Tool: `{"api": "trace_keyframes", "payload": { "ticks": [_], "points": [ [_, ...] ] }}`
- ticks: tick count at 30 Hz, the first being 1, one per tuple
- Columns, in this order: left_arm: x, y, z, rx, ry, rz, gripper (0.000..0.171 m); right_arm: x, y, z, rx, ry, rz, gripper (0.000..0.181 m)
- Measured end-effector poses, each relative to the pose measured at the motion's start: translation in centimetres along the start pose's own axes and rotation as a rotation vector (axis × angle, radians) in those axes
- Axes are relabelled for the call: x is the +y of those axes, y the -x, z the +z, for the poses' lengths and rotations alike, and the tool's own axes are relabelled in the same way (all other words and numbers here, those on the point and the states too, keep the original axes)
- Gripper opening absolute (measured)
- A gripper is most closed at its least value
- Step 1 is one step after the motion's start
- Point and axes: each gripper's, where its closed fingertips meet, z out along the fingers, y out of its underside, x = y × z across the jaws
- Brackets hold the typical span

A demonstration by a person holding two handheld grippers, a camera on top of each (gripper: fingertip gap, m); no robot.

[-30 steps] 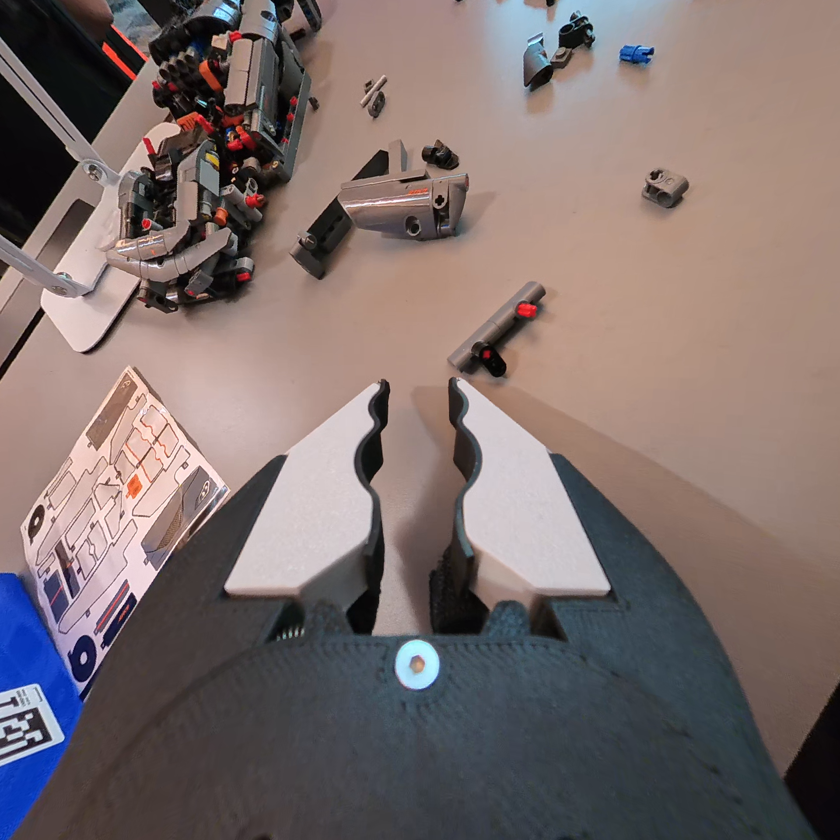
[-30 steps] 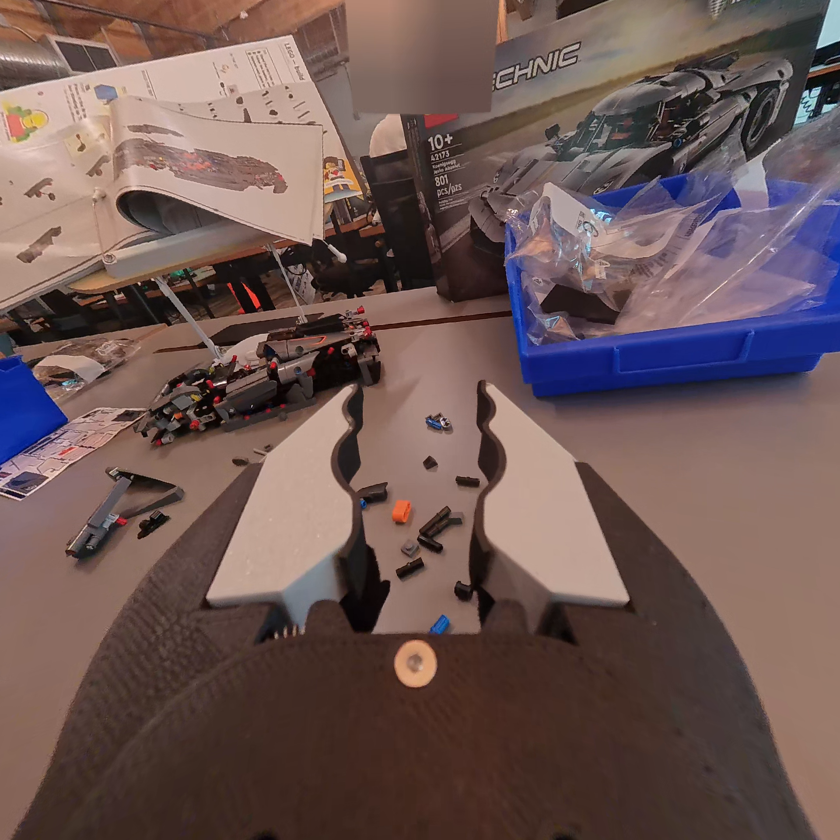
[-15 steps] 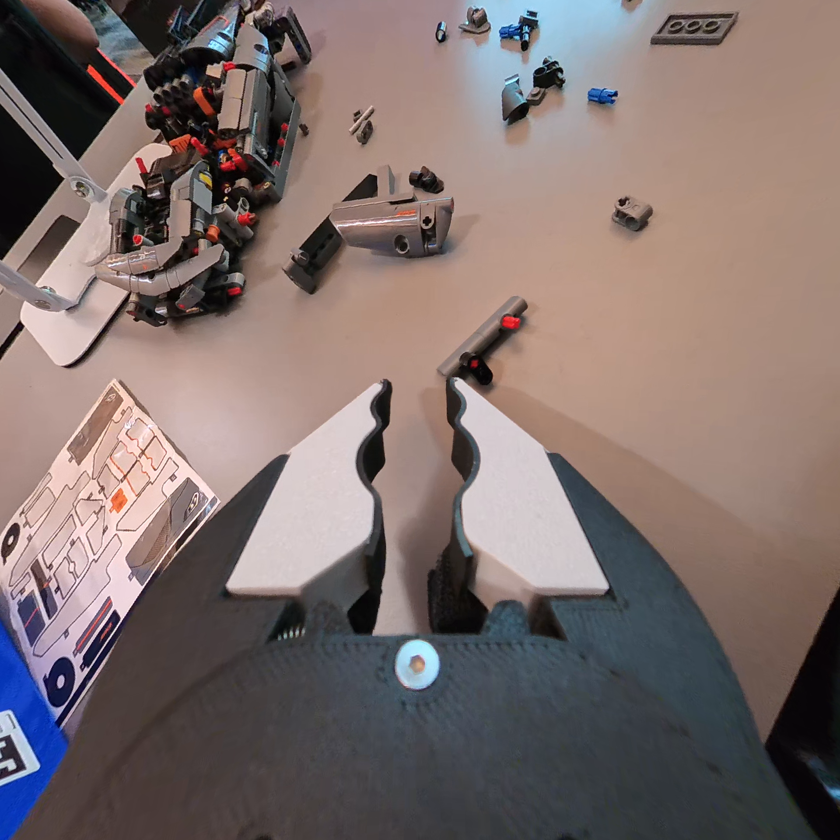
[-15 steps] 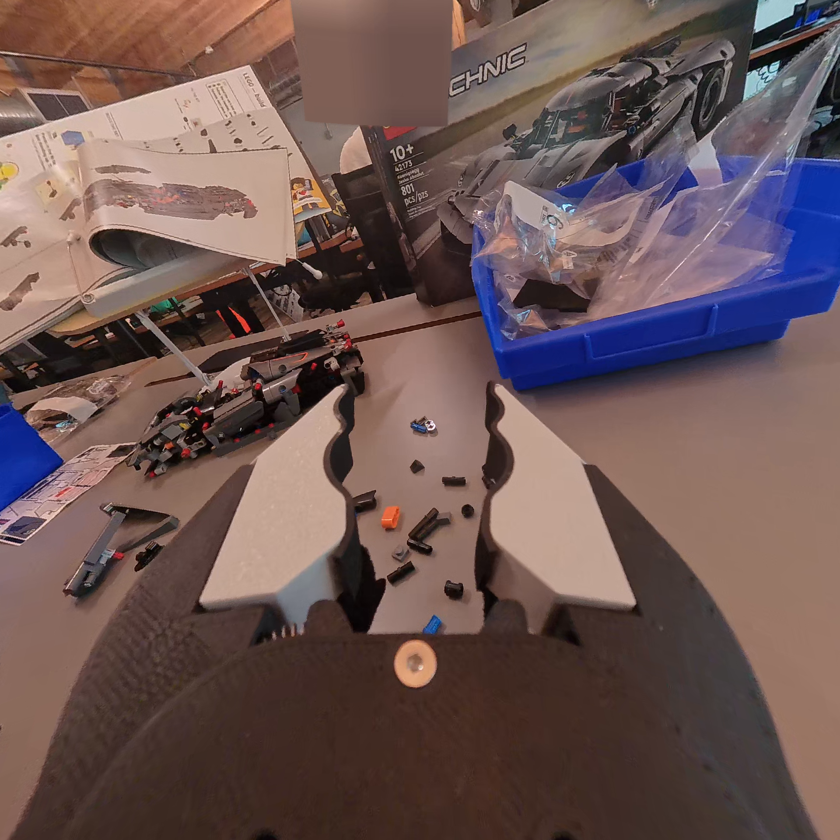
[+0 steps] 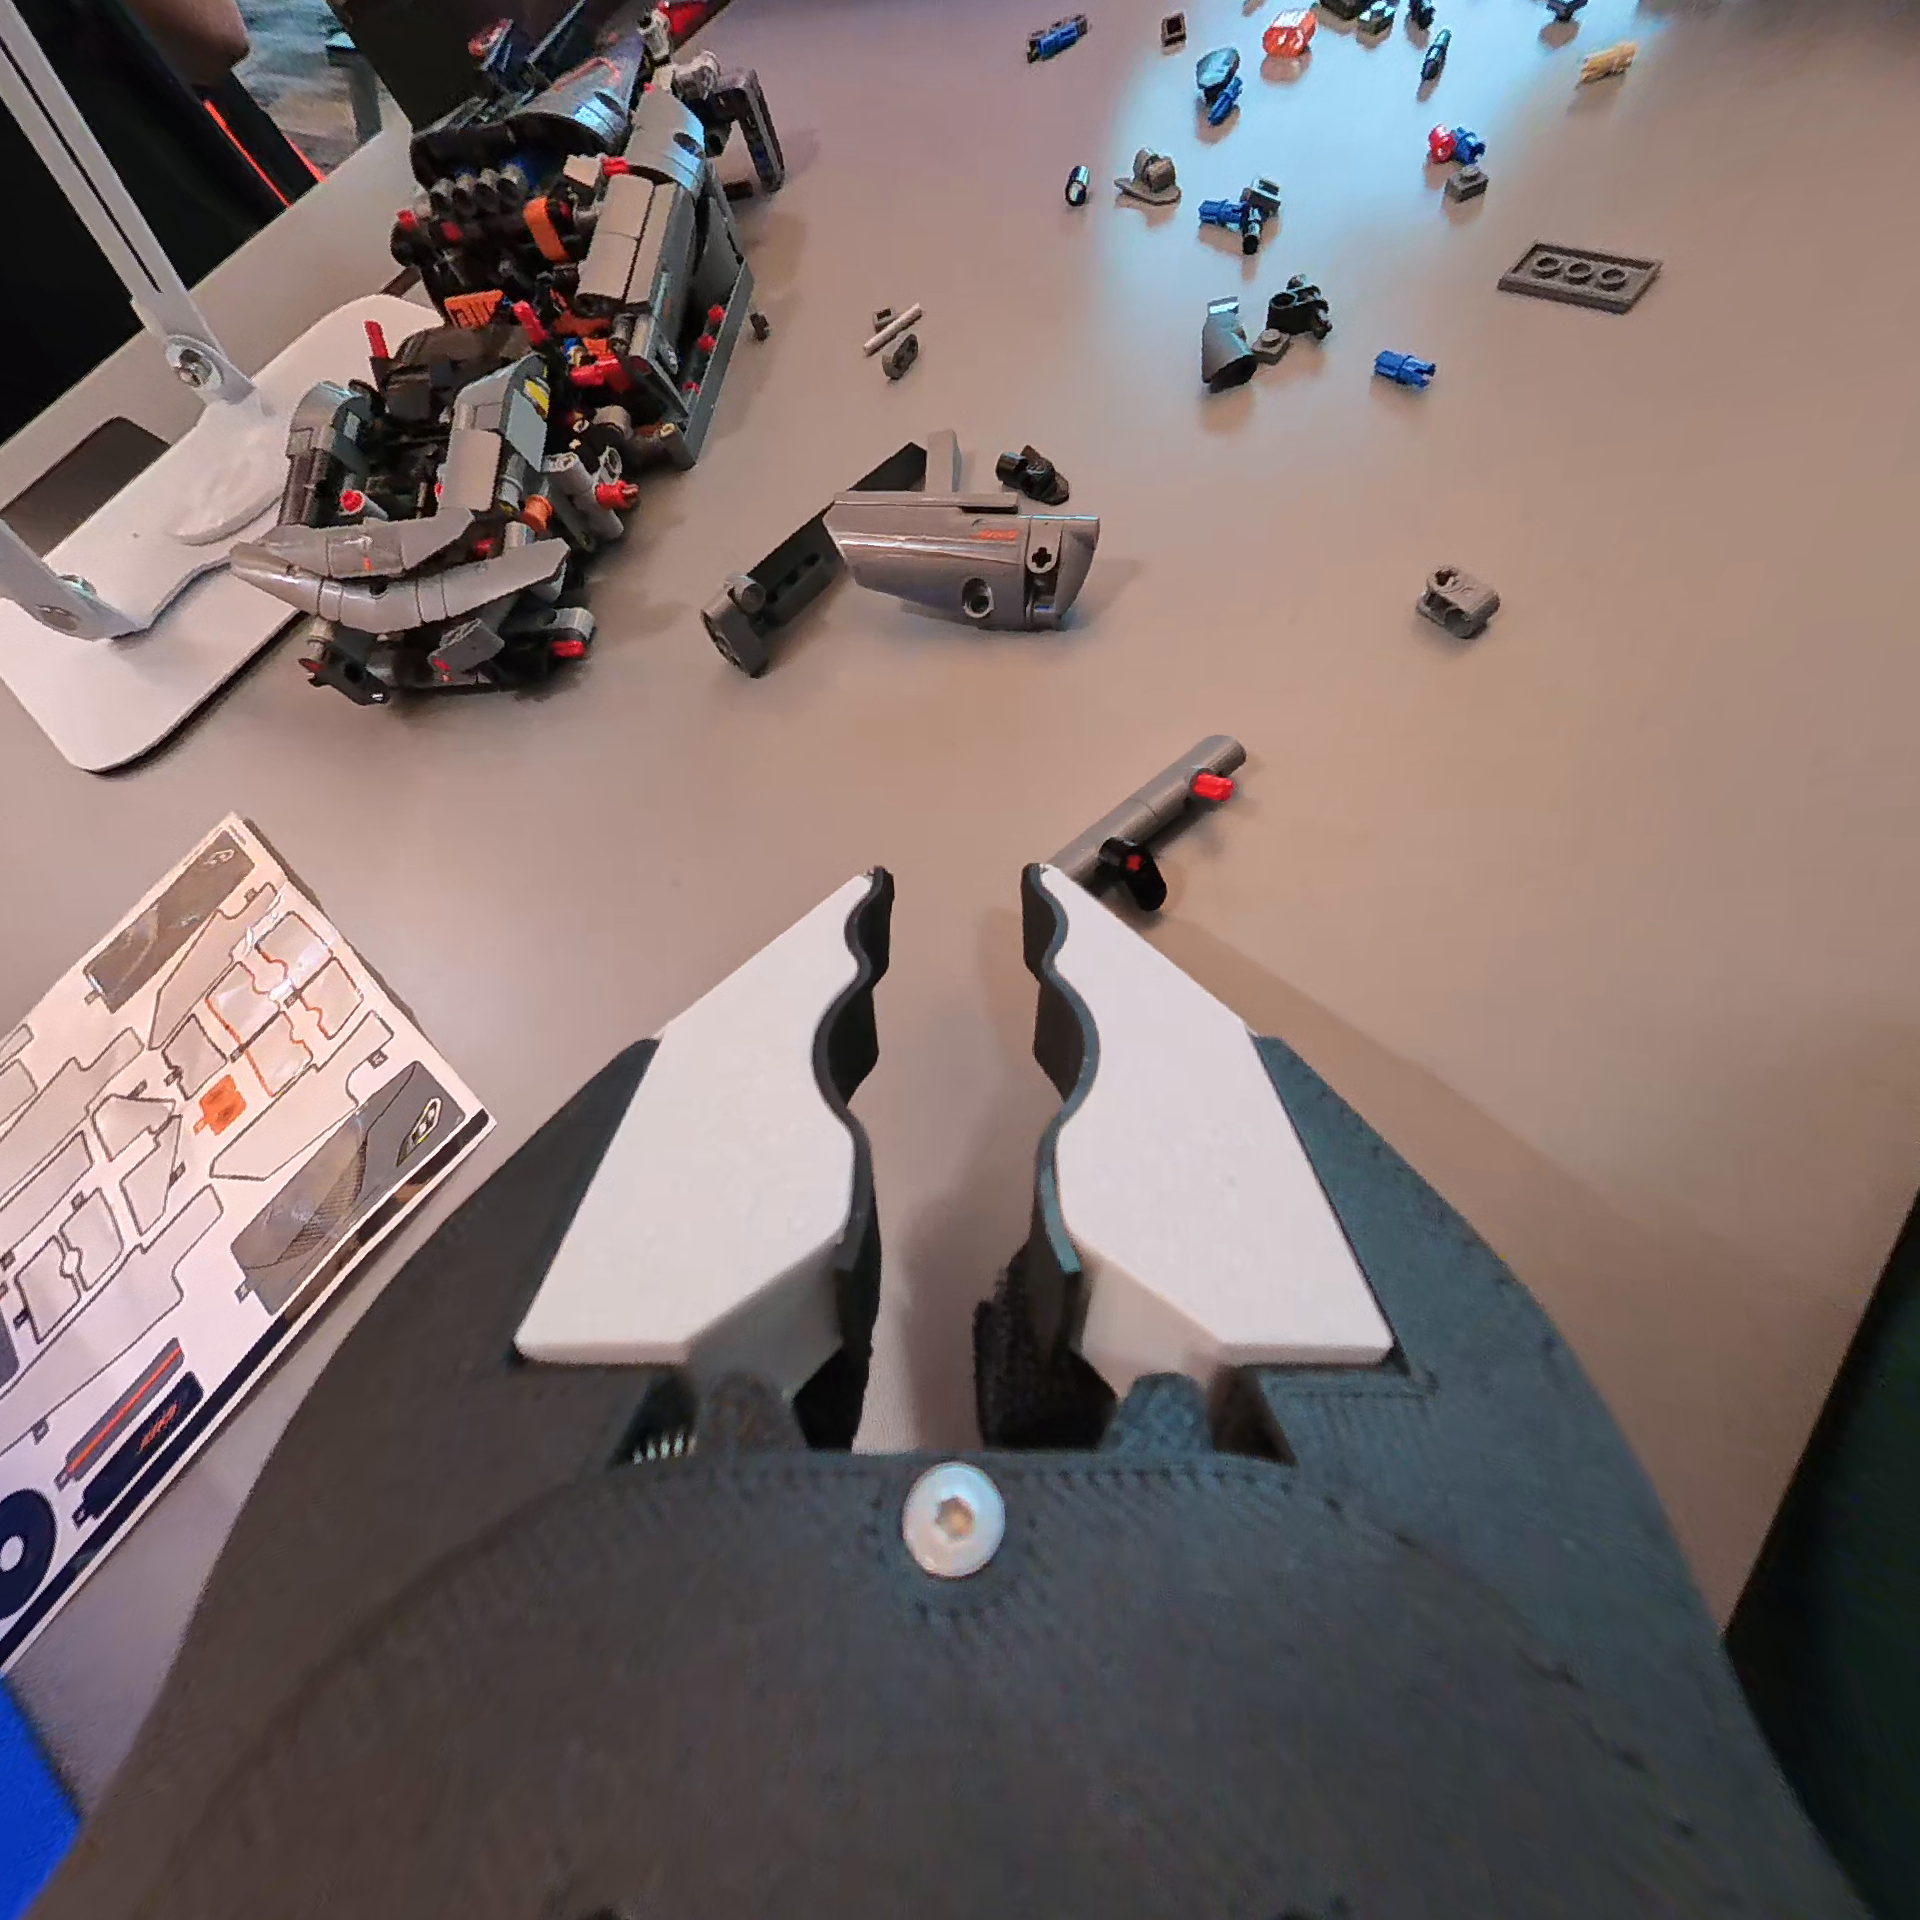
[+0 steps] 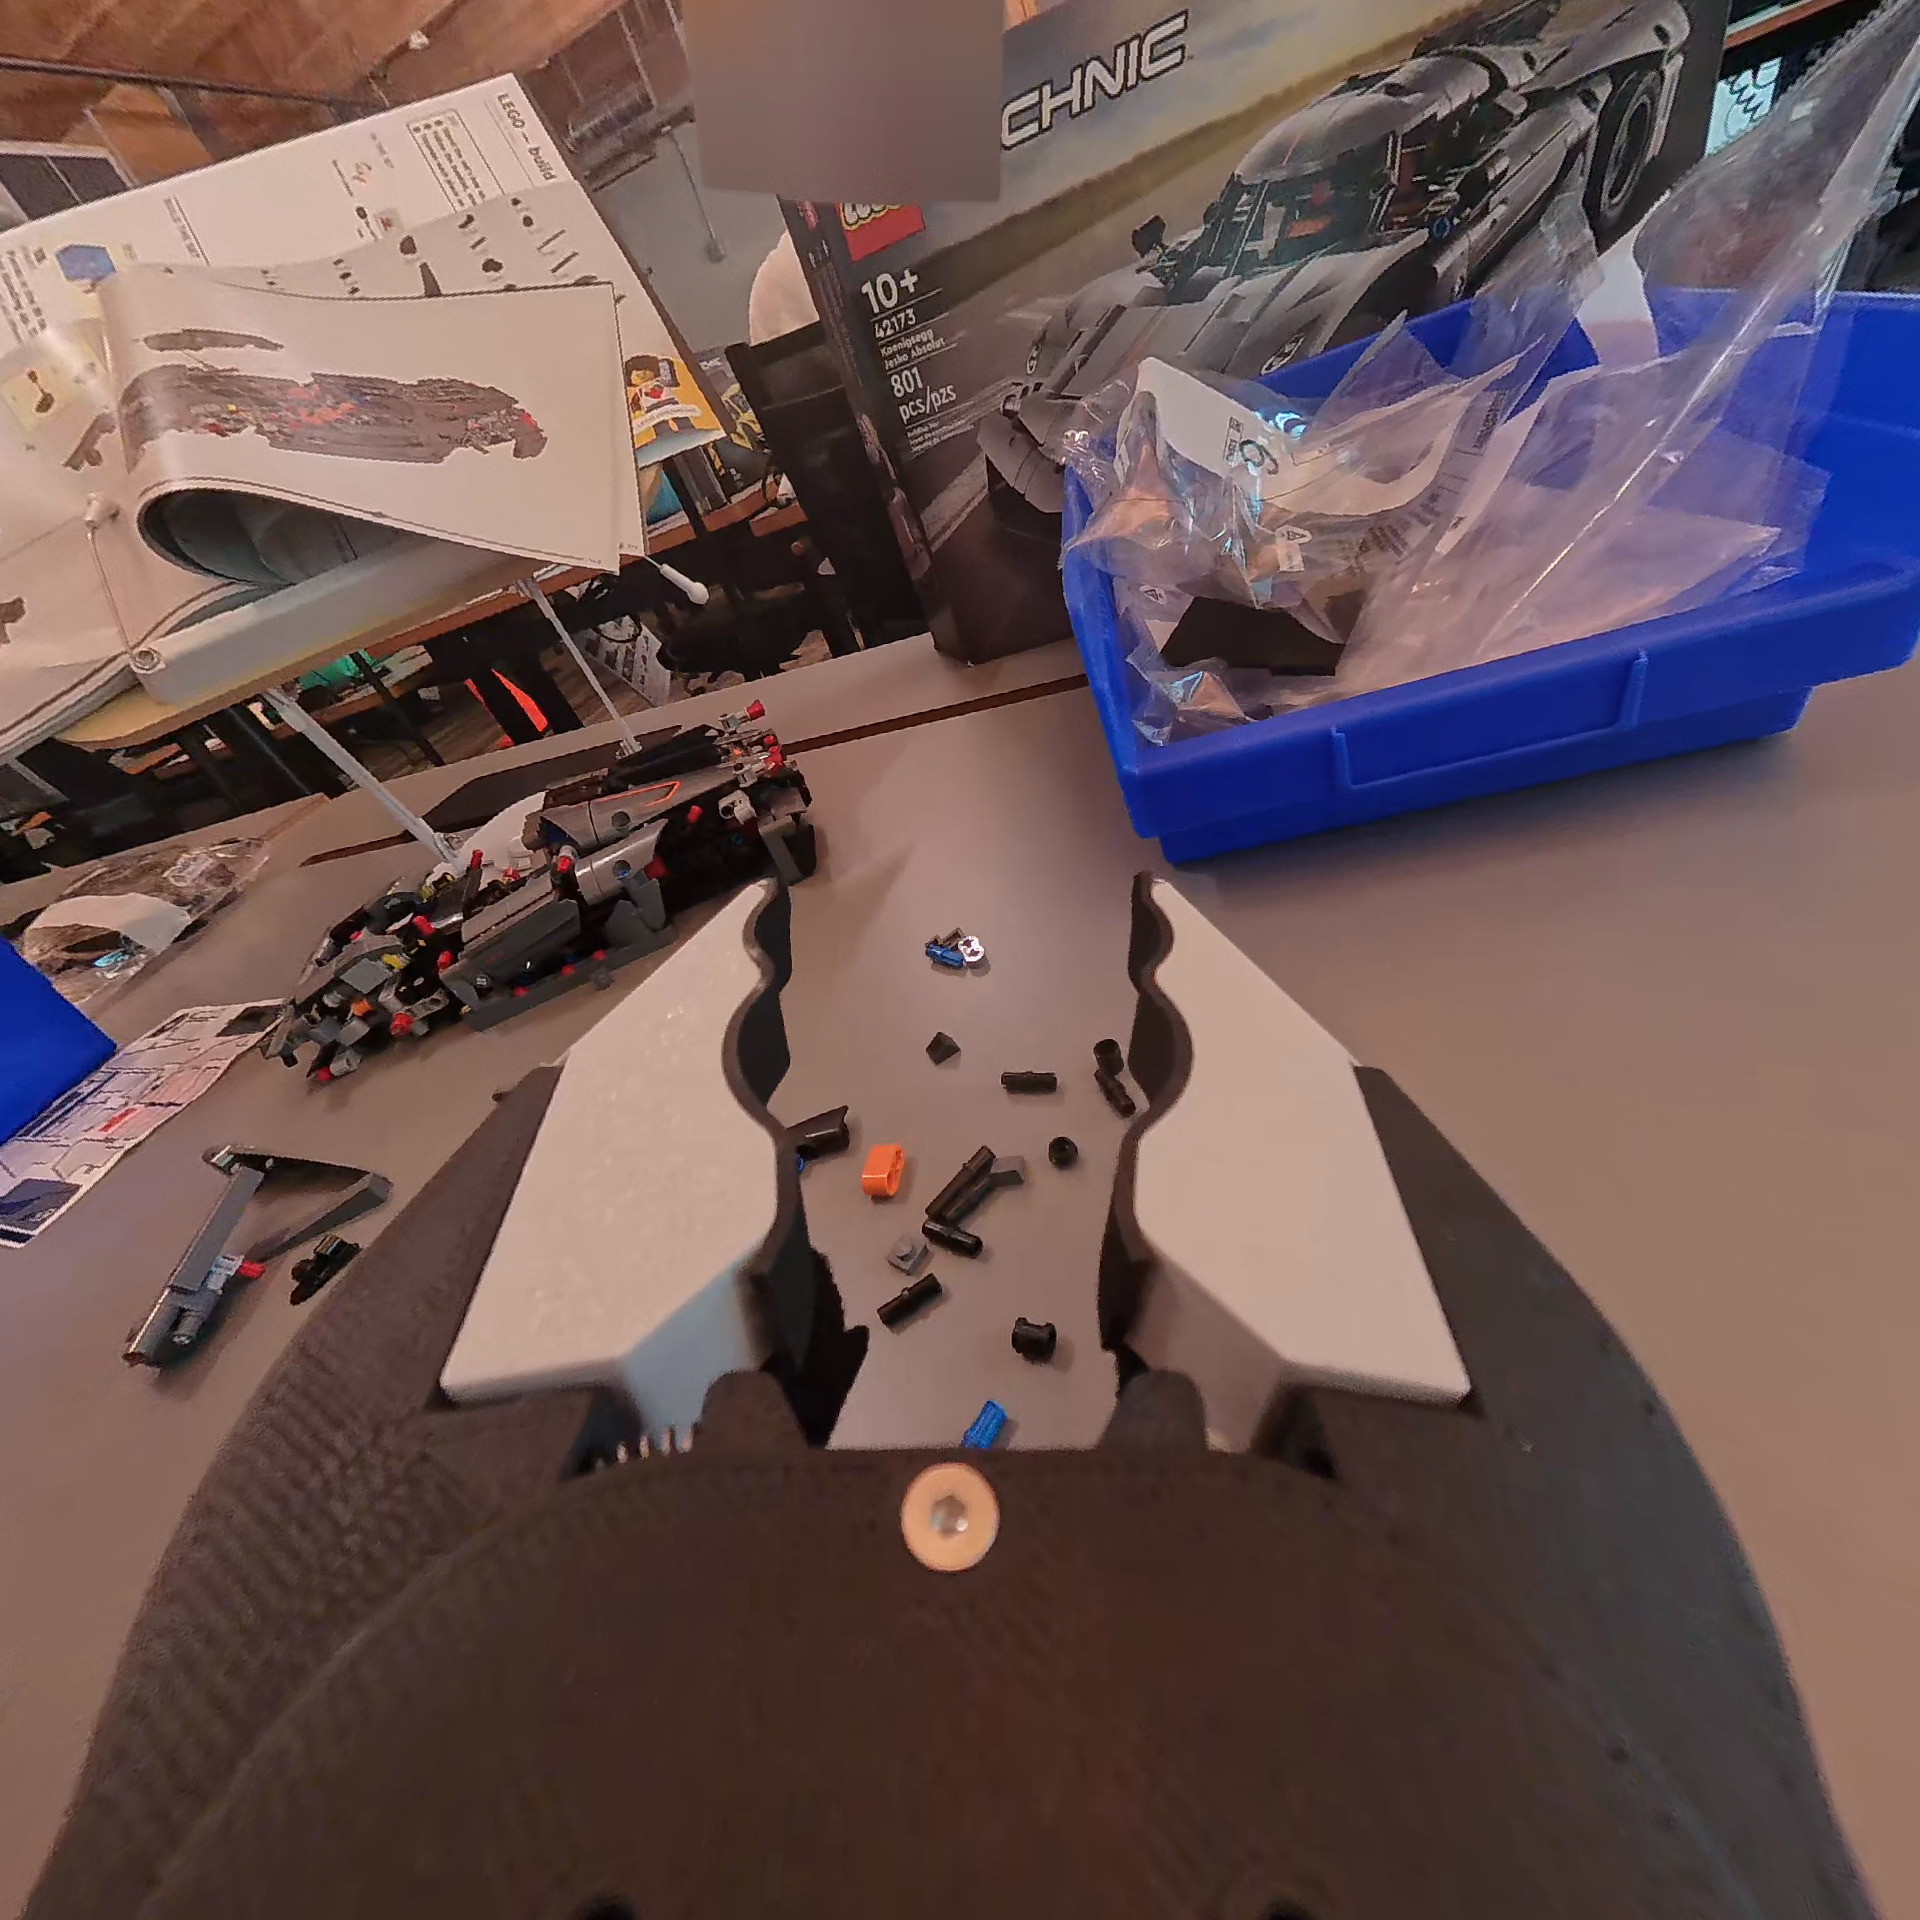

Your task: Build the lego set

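Observation:
A half-built dark grey car model (image 5: 520,416) lies at the table's upper left; it also shows in the right wrist view (image 6: 551,904). A grey body panel assembly (image 5: 956,545) lies beside it. A grey beam with red pins (image 5: 1148,821) lies just ahead-right of my left gripper (image 5: 956,883), which is open a little and empty above the table. My right gripper (image 6: 956,894) is open wide and empty above several small loose pieces, among them an orange piece (image 6: 883,1169) and black pins (image 6: 961,1195).
A sticker sheet (image 5: 177,1164) lies at the left. Small loose parts (image 5: 1257,208) and a grey plate (image 5: 1579,275) lie far right. A blue bin of plastic bags (image 6: 1507,623), the set's box (image 6: 1195,260) and an instruction booklet on a stand (image 6: 312,416) stand behind. Left tips to right tips: about 40 centimetres. The orange piece (image 6: 883,1169) is closer to my right gripper, around 11 centimetres from its tips; the left tips are 35 centimetres off. It turns up in the left wrist view (image 5: 1277,41) as well.
The left gripper has pulled back and up, so more of the far table and loose parts shows. The right gripper has opened wider and shifted a little to the right.

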Motion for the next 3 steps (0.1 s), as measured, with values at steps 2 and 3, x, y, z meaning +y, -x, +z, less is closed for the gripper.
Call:
{"api": "trace_keyframes", "payload": {
  "ticks": [2,3],
  "points": [
    [-0.11,0.15,-0.09,-0.001,-0.009,-0.013,0.026,0.07,0.01,0.06,0.002,0.005,-0.003,0.065],
    [-0.21,0.28,-0.17,-0.005,-0.017,-0.02,0.029,0.11,0.03,0.11,0.004,0.009,-0.005,0.065]
  ]
}}
